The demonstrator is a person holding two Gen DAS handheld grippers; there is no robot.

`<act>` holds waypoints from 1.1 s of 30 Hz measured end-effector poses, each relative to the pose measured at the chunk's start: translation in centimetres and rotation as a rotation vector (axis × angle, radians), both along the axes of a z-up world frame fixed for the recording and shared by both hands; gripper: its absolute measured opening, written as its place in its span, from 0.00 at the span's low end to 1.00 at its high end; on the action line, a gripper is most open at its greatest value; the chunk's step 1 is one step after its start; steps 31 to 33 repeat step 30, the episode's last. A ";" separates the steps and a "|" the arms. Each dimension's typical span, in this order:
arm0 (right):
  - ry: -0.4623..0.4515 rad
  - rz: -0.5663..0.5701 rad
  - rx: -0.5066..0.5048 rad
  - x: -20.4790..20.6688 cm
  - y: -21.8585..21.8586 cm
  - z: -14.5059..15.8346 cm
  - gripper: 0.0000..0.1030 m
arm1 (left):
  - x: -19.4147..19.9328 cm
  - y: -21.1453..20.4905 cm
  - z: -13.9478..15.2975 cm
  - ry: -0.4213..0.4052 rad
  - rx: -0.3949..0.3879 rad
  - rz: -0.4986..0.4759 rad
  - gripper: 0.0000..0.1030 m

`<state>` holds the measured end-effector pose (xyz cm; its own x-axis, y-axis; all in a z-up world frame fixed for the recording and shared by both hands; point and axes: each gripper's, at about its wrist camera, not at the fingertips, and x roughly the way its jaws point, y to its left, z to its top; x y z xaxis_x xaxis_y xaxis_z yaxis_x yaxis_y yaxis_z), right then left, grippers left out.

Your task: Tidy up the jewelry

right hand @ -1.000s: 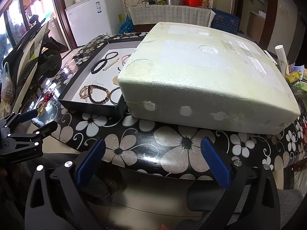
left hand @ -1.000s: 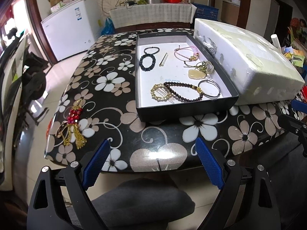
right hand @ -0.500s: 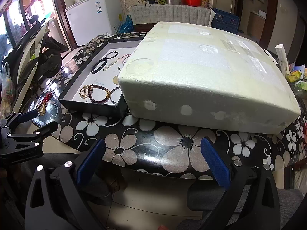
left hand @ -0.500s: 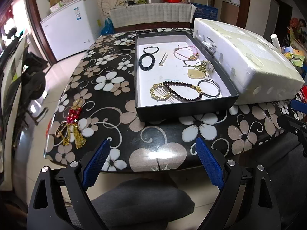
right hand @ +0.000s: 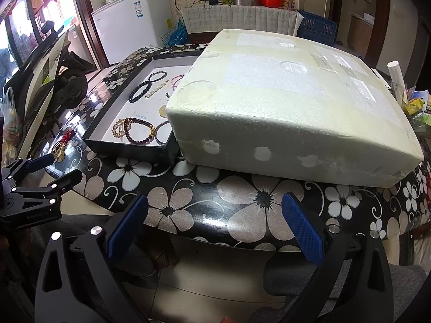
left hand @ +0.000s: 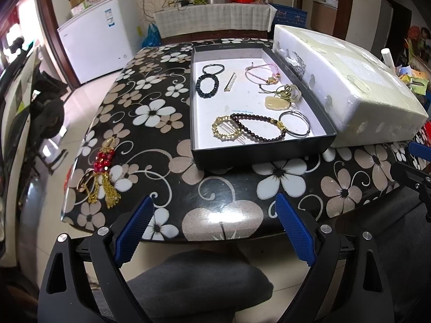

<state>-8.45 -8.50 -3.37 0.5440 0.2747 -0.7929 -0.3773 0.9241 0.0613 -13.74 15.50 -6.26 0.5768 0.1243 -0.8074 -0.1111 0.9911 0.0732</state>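
Red-and-gold tassel piece (left hand: pixel 103 173) lay loose on the floral table (left hand: pixel 150 113), left of the black tray (left hand: pixel 262 152) holding bracelets; its rim lettering wasn't readable. Left gripper (left hand: pixel 214 224) and right gripper (right hand: pixel 214 216) both gaped wide, empty, off the table's near edge

Pale tiled floor (left hand: pixel 89 94); white chest freezer (left hand: pixel 99 35) left of a cloth-covered sideboard (left hand: pixel 215 17), behind the floral desk (left hand: pixel 150 107).
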 end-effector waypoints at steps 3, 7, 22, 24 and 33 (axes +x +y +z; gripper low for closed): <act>0.002 0.000 0.001 -0.1 0.0 0.0 0.95 | 0.0 0.0 -0.1 0.002 -0.004 -0.005 0.92; 0.003 0.001 0.001 -0.2 0.0 0.0 0.95 | -0.1 -0.1 -0.2 -0.001 -0.007 -0.011 0.93; 0.010 0.000 0.004 -0.4 0.0 0.0 0.95 | 0.0 0.1 -0.1 0.010 -0.026 -0.020 0.94; 0.012 0.000 0.004 -0.3 0.0 0.0 0.95 | 0.0 -0.1 -0.2 0.019 -0.017 -0.022 0.94; 0.022 -0.001 0.007 -0.6 0.1 -0.2 0.95 | 0.1 0.4 -0.2 0.032 -0.058 -0.002 0.94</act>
